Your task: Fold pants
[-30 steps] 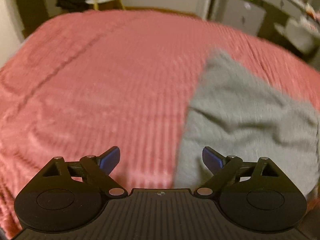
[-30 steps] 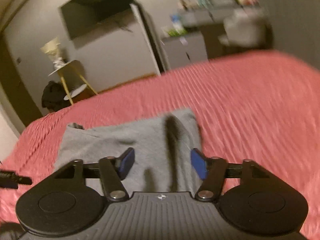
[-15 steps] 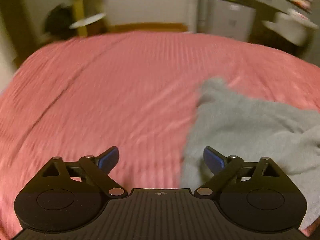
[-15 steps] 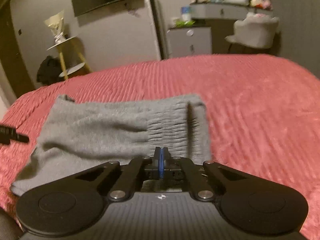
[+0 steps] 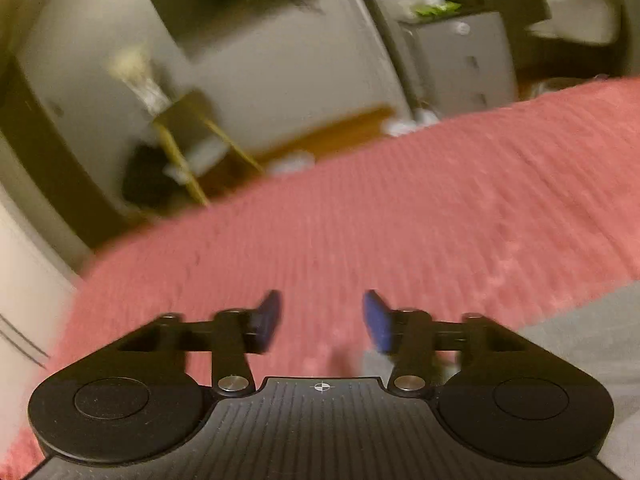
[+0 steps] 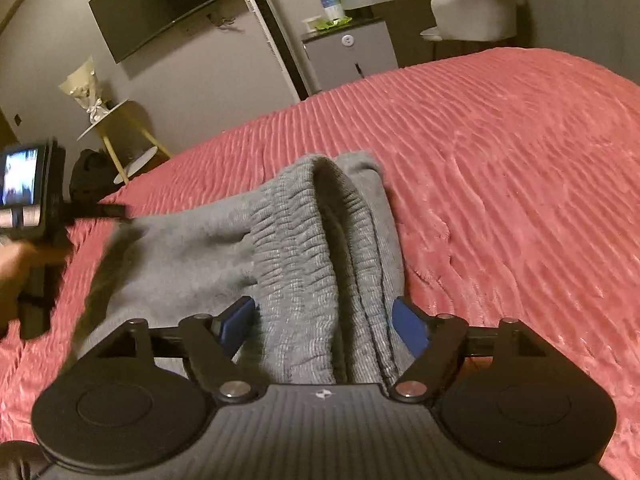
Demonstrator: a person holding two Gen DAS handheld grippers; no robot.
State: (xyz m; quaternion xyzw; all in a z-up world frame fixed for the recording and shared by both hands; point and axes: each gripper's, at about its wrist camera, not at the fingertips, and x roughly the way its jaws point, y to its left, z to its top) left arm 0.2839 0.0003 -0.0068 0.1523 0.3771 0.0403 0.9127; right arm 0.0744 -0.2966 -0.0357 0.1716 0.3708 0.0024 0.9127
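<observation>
Right gripper (image 6: 322, 326): its blue fingers (image 6: 410, 330) are standing wide apart, released, straddling the ribbed waistband (image 6: 304, 264) of the grey sweatpants (image 6: 188, 256) without pinching it.

Left gripper (image 5: 322, 322): its jaws are spread too, holding nothing; the blue pads (image 5: 376, 320) are hanging over the bedspread, and the picture is smearing with blur.

Grey sweatpants: they are lying bunched on the bed, the elastic waistband humping up in a fold between the right gripper's fingers, with the smoother leg cloth spreading away to the left. In the left wrist view only a grey corner (image 5: 592, 344) is showing, low on the right and just beside that gripper's right linkage.

Bedspread (image 6: 500, 160): pink-red and ribbed, it is covering the whole bed and wrinkling to the right of the pants.

Far left of the right wrist view: a black handheld rig with a small lit screen (image 6: 20, 182) is showing at the frame edge, a hand beneath it.

Room beyond: a dark wall-mounted television (image 6: 160, 4), a yellow-legged side table (image 6: 116, 128) carrying a wrapped bouquet (image 6: 84, 88), a grey cabinet (image 6: 348, 54), and a pale upholstered chair (image 6: 476, 8) are standing past the foot of the bed.
</observation>
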